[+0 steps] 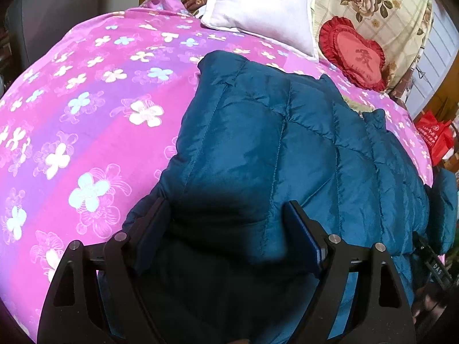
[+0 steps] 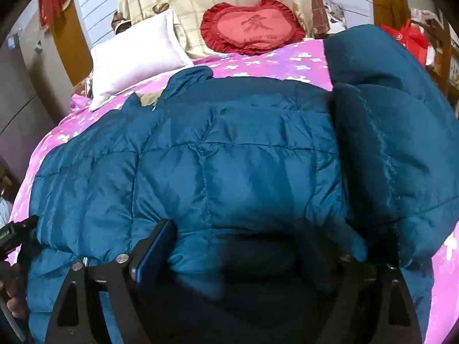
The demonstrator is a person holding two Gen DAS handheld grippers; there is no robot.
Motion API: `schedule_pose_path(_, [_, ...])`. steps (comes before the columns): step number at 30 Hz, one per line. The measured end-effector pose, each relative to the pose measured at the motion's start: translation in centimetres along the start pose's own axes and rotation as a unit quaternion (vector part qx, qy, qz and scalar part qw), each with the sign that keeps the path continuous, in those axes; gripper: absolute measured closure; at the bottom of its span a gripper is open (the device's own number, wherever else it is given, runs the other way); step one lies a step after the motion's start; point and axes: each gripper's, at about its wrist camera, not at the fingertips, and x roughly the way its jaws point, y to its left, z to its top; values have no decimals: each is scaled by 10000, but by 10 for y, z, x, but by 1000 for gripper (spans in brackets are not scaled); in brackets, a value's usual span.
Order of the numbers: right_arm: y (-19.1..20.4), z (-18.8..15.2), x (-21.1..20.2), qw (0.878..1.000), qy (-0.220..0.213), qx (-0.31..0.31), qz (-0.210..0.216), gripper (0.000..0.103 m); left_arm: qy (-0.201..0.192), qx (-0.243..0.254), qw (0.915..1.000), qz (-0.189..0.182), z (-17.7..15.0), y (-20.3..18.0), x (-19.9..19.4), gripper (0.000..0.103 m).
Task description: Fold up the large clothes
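The teal down jacket [image 1: 287, 143] lies spread on the floral bedsheet [image 1: 86, 114]. The left gripper [image 1: 226, 229] gapes wide at six o'clock astride its hem. The right gripper [image 2: 243, 246] likewise seems wide, its far finger hidden, probably ready to lift the hem.

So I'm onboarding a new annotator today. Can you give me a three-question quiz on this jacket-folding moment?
1. True or false: the teal puffer jacket lies on a pink flowered bedspread.
2. Which cushion sits near the head of the bed beside the white pillow? A) a green round one B) a red heart-shaped one C) a black square one
3. Fill in: the left gripper has its jaws ____ around a bulge of jacket.

Key: 1 true; 2 B; 3 open
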Motion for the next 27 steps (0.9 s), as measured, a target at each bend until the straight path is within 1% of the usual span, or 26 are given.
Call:
schedule_pose_path(3, [9,1,2,9996,84,-264,-30,0,-52,21,10000,-24,-1,1,-2,20])
schedule_pose_path(4, [16,-1,3,9994,89,-332,-80,0,-78,15,10000,4,-1,0,-4,21])
schedule_pose_path(7, [22,-4,4,9985,107,-472,-241,0,-214,45,9997,140,-1,-3,-12,21])
schedule_pose_path(9, [20,-5,5,9986,110,-470,-232,0,-490,153,9984,238,-1,-8,-22,21])
schedule_pose_path(10, [19,-6,4,9986,112,-464,-225,0,-667,250,9972,220,-1,-11,-29,21])
schedule_pose_path(11, [19,-5,4,9986,115,-464,-226,0,-713,289,9969,134,-1,-12,-31,21])
schedule_pose_path(12, [19,-6,5,9985,122,-476,-241,0,-620,290,9976,-51,0,-13,-28,21])
schedule_pose_path(13, [19,-6,5,9985,127,-480,-244,0,-458,247,9986,-138,-1,-12,-23,21])
schedule_pose_path(14, [19,-5,5,9985,127,-479,-241,0,-138,171,9996,-180,-1,-9,-10,21])
schedule_pose_path(15, [19,-6,5,9985,127,-477,-236,0,21,213,9997,-139,-3,-9,-1,21])
schedule_pose_path(17, [20,-4,7,9985,129,-479,-239,0,-69,523,9986,77,-5,-17,1,20])
schedule_pose_path(19, [20,-4,7,9984,137,-482,-248,0,-83,596,9980,194,-6,-20,1,20])
schedule_pose_path(21, [21,-5,4,9982,145,-506,-299,0,-125,562,9981,198,-6,-20,-2,20])
schedule_pose_path(23, [21,-4,-4,9981,41,-450,-414,0,-188,457,9987,101,-4,-18,-8,20])
schedule_pose_path(25, [18,-1,-27,9983,-303,-380,-322,1,-346,308,9989,-101,-2,-16,-18,20])
schedule_pose_path(27, [11,2,-53,9965,-729,-339,-249,1,-423,208,9987,-203,0,-15,-23,20])
